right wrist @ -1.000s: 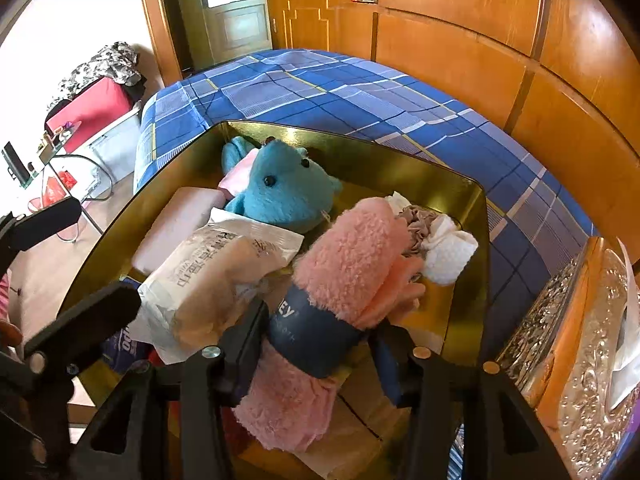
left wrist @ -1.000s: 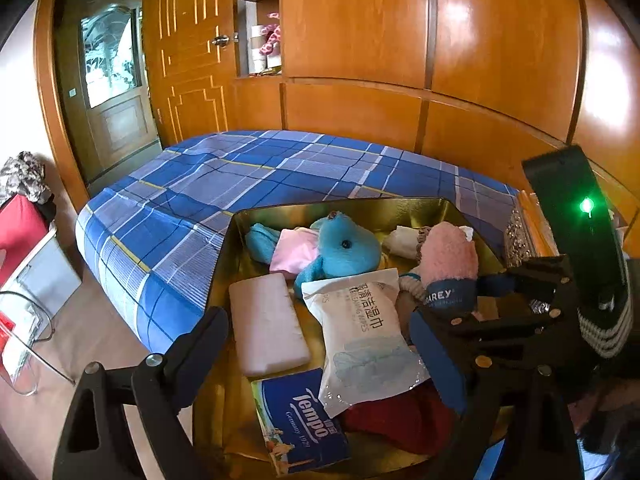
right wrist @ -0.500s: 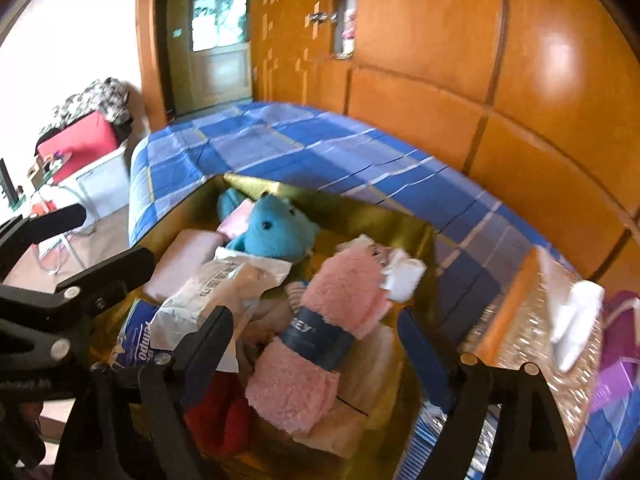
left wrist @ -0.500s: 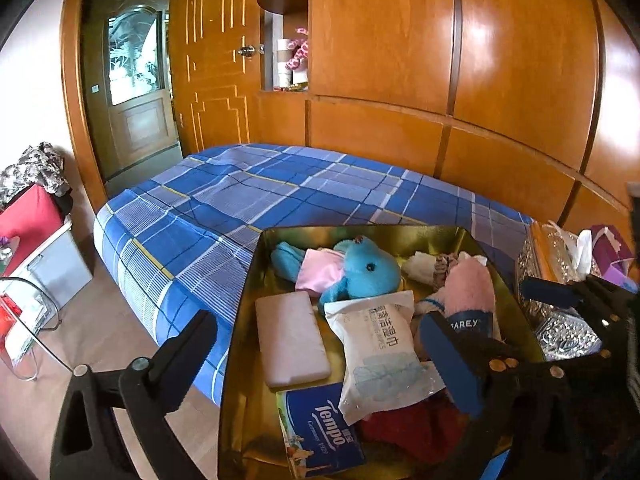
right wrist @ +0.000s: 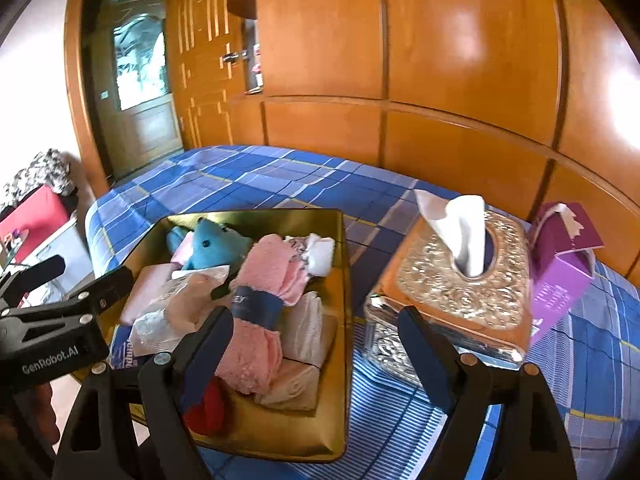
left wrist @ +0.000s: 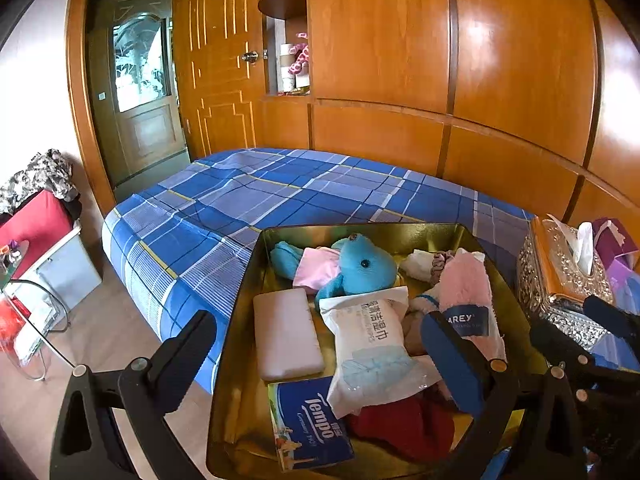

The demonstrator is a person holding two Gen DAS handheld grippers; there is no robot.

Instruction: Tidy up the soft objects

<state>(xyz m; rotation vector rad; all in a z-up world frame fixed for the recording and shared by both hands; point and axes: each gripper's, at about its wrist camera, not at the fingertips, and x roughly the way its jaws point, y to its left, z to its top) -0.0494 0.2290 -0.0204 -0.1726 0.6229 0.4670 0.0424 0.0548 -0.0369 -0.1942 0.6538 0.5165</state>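
A gold tray (left wrist: 516,300) on the bed holds several soft things. Among them are a blue plush toy (left wrist: 360,264), a pink fluffy roll (left wrist: 468,292) with a dark blue band, a white wipes pack (left wrist: 368,344), a pink pad (left wrist: 286,332), a blue Tempo tissue pack (left wrist: 308,424) and a red cloth (left wrist: 404,424). My left gripper (left wrist: 320,352) hangs open above the tray's near end, gripping nothing. My right gripper (right wrist: 318,344) is open and empty, above the tray's (right wrist: 344,280) right rim. The pink roll (right wrist: 264,276) lies free to its left, over beige folded cloths (right wrist: 308,360).
An ornate silver and gold tissue box (right wrist: 452,292) stands right of the tray, with a purple carton (right wrist: 564,264) beyond it. The blue plaid bed (left wrist: 280,200) runs back to a wooden wall. A red bag (left wrist: 36,224) and a glass table (left wrist: 24,320) stand on the floor at the left.
My right gripper has opened off the pink roll, pulled back and up, and swung right toward the tissue box. The roll stays in the tray. My left gripper's jaws widened a little.
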